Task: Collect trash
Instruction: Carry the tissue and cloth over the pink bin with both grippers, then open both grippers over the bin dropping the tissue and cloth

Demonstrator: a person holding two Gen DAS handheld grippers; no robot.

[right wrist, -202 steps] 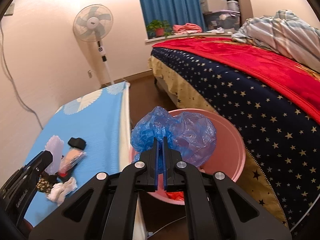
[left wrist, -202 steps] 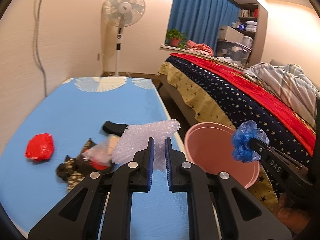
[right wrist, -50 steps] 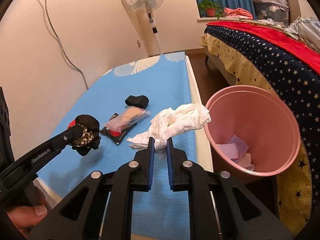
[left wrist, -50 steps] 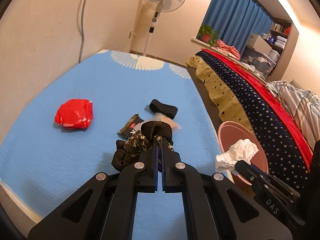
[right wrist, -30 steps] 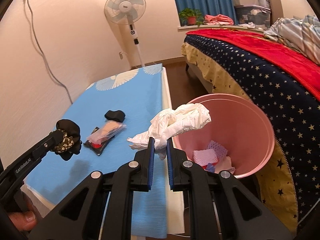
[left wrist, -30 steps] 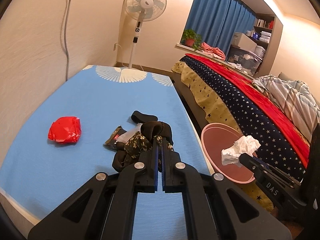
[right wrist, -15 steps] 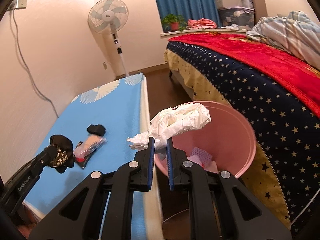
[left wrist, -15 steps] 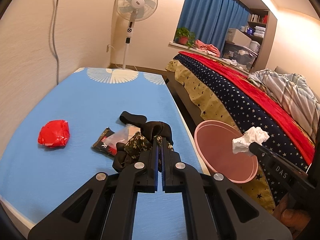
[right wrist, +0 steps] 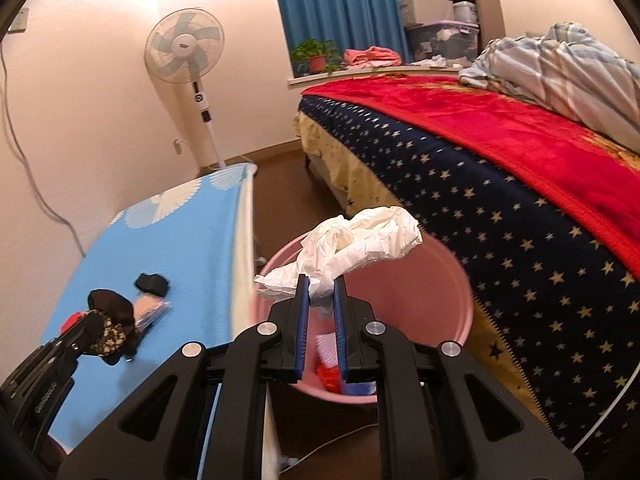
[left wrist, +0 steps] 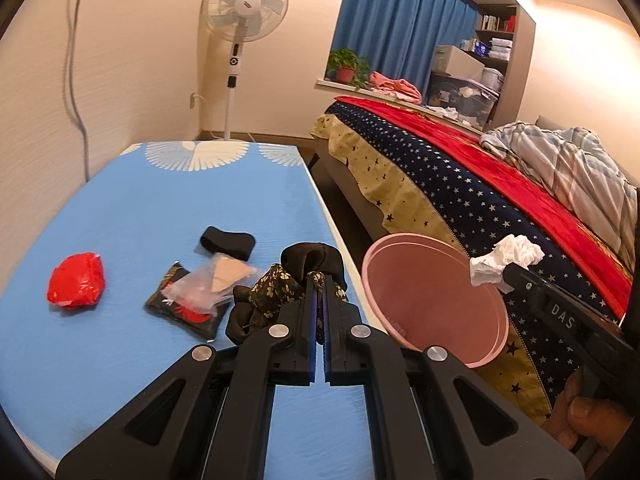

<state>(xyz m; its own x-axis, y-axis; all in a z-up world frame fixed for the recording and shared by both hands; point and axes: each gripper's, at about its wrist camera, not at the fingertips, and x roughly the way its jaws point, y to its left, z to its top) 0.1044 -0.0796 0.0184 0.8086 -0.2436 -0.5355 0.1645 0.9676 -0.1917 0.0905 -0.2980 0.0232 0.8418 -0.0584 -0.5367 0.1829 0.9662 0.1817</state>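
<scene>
My left gripper (left wrist: 319, 280) is shut on a black floral cloth (left wrist: 280, 288) and holds it above the blue mat (left wrist: 160, 208) near its right edge; the cloth also shows in the right wrist view (right wrist: 110, 320). My right gripper (right wrist: 320, 284) is shut on a crumpled white tissue (right wrist: 352, 240) and holds it over the pink bin (right wrist: 452, 288). The tissue (left wrist: 504, 258) hangs over the bin's far rim (left wrist: 400, 238) in the left wrist view. Trash lies in the bin's bottom.
On the mat lie a red crumpled bag (left wrist: 76, 282), a clear packet on a dark wrapper (left wrist: 208, 284) and a black pouch (left wrist: 228, 242). A bed with a starred blanket (left wrist: 460, 200) stands right of the bin. A standing fan (left wrist: 240, 40) is at the back.
My right gripper has carried the tissue from over the mat's edge to above the bin. My left gripper has kept hold of the floral cloth and swung slightly toward the bin.
</scene>
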